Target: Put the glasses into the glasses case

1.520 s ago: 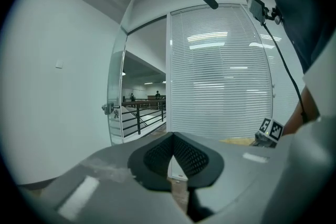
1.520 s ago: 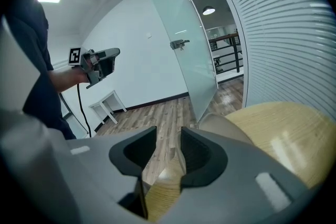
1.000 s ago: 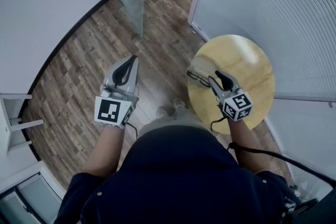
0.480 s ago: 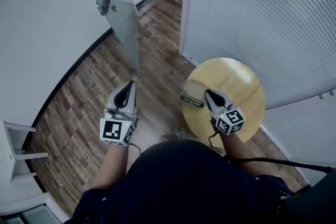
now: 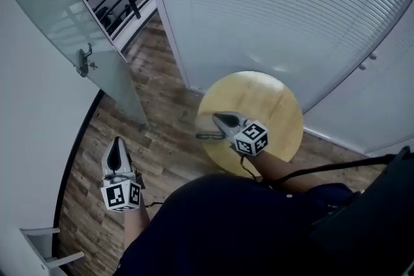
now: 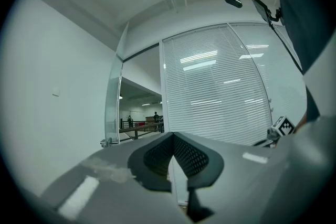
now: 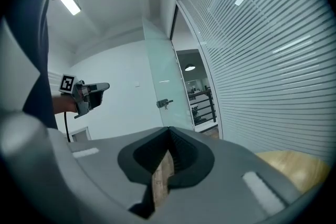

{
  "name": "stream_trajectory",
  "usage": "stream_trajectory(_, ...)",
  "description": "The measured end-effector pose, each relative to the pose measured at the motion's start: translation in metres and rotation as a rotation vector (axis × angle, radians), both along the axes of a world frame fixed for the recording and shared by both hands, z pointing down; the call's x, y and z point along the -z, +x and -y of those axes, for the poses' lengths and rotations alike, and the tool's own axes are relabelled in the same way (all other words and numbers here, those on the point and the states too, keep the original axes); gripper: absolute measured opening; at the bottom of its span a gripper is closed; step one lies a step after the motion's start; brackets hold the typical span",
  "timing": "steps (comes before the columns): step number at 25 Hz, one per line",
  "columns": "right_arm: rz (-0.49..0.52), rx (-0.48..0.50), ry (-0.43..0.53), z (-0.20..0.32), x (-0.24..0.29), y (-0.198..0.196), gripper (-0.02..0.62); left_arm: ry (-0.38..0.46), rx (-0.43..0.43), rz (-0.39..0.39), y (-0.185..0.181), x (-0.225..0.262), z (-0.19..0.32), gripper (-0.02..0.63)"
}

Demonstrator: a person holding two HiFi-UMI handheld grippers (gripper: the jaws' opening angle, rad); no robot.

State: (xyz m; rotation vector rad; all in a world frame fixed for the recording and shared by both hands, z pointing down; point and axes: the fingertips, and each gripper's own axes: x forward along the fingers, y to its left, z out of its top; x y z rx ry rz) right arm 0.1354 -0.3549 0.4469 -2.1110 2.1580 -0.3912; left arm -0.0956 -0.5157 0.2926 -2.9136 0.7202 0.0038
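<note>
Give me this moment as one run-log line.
right gripper: just closed, shut, nothing visible between jaws | glasses: at round table edge, beside it | left gripper: shut, empty, over floor | glasses case: not seen

Navy shirt [image 5: 233, 229], grey left gripper [image 5: 117, 141] and right gripper [image 5: 217, 117], black-and-white marker cubes [image 5: 251, 138], black cable [image 5: 310, 170].

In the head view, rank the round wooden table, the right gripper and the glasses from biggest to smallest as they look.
1. round wooden table
2. right gripper
3. glasses, only a thin dark shape by the gripper's tip
</note>
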Motion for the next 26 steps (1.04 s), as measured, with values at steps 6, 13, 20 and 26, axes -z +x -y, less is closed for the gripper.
stream_trajectory(6, -0.012, -0.014, 0.009, -0.011, 0.012, 0.010, 0.009, 0.010, -0.029, 0.009, 0.013, 0.010, -0.009, 0.003)
stream_trajectory(13, -0.013, -0.006, 0.008, -0.007, 0.013, 0.011, 0.009, 0.019, -0.062, 0.011, 0.030, 0.013, -0.009, 0.003)
stream_trajectory(20, -0.010, -0.025, -0.002, -0.005, 0.011, 0.017, 0.009, -0.002, -0.076, 0.042, 0.036, 0.006, -0.004, 0.003)
stream_trajectory(26, -0.006, -0.034, -0.010, -0.005, 0.009, 0.022, 0.009, -0.004, -0.092, 0.051, 0.044, 0.005, 0.004, 0.003)
